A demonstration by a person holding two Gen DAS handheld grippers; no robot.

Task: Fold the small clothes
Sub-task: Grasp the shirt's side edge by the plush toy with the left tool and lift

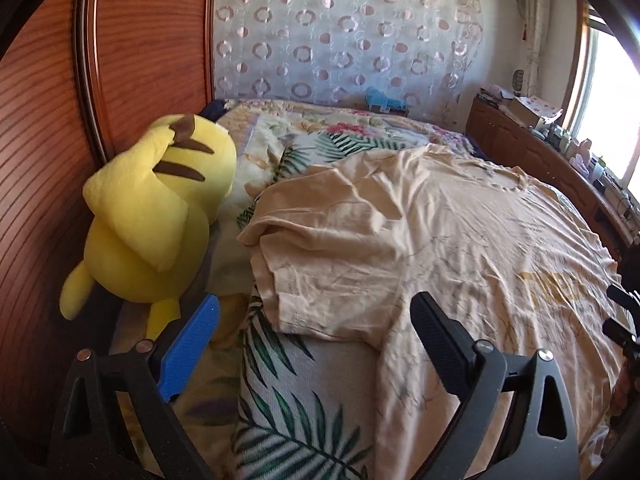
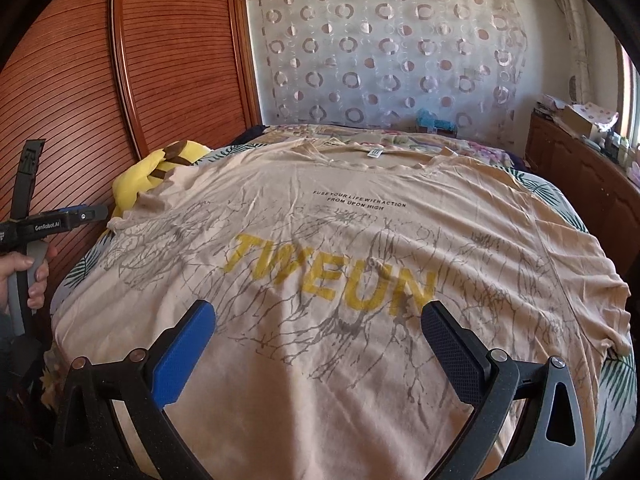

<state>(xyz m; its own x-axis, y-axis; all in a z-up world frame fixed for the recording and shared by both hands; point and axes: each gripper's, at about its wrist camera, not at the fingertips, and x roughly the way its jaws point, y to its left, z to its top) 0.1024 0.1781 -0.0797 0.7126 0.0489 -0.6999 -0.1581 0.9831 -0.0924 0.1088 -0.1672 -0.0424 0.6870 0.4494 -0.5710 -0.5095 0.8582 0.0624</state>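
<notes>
Lying flat and face up across the bed (image 2: 608,392), a pale peach T-shirt (image 2: 320,240) fills most of the right wrist view, collar toward the top of the frame. Its cloth is creased and its left sleeve (image 1: 320,216) is bunched in folds at the centre of the left wrist view. Grey branch-like lines run over the chest, with "TWEUN" (image 2: 332,276) in yellow block letters and, above it, small dark print reading "FUSE YOUR LIFE WITH ACTION FROM UPON HIGH". A yellow plush toy (image 1: 156,216) sits just beside that sleeve, against the wooden slatted panel (image 1: 48,160) at the left of the frame. The left gripper (image 1: 316,320) hovers over the sleeve's hem, fingers spread wide, nothing between them; its housing reads "GenRobot.AI". The right gripper (image 2: 320,320) also stands wide open and empty above the shirt's lower front. A leaf-print bedcover (image 1: 296,400) shows beneath.
</notes>
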